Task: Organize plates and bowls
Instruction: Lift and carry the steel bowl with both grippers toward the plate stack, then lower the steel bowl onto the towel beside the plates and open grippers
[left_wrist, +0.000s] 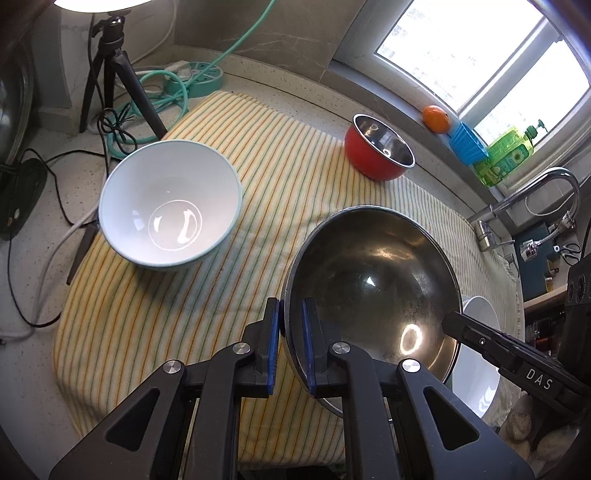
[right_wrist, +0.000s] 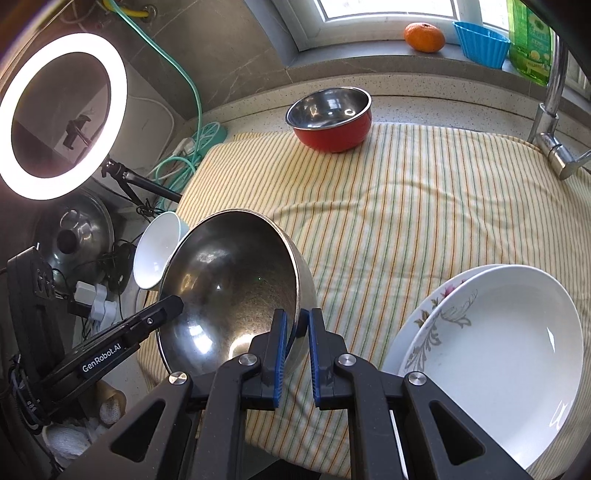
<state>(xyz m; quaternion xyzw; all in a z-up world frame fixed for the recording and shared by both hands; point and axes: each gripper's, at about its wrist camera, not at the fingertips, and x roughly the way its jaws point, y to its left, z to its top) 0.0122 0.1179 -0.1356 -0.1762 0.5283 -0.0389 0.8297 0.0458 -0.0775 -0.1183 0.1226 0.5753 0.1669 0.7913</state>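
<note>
Left wrist view: the left gripper (left_wrist: 290, 325) is clamped on the near rim of a round, shiny steel bowl (left_wrist: 373, 280) at lower centre, above a striped cloth (left_wrist: 155, 317). A glossy white bowl (left_wrist: 170, 206) sits upper left.

Right wrist view: the right gripper (right_wrist: 295, 332) pinches the steel bowl's (right_wrist: 229, 280) right rim, with smooth white plates (right_wrist: 495, 354) stacked at lower right.

Left tongs (left_wrist: 290, 325) clamp the steel bowl (left_wrist: 373, 291) rim.

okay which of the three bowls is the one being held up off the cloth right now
The large plain steel bowl, clamped at opposite rims by both grippers. The white bowl and the red-sided bowl sit untouched on the striped cloth.
</note>
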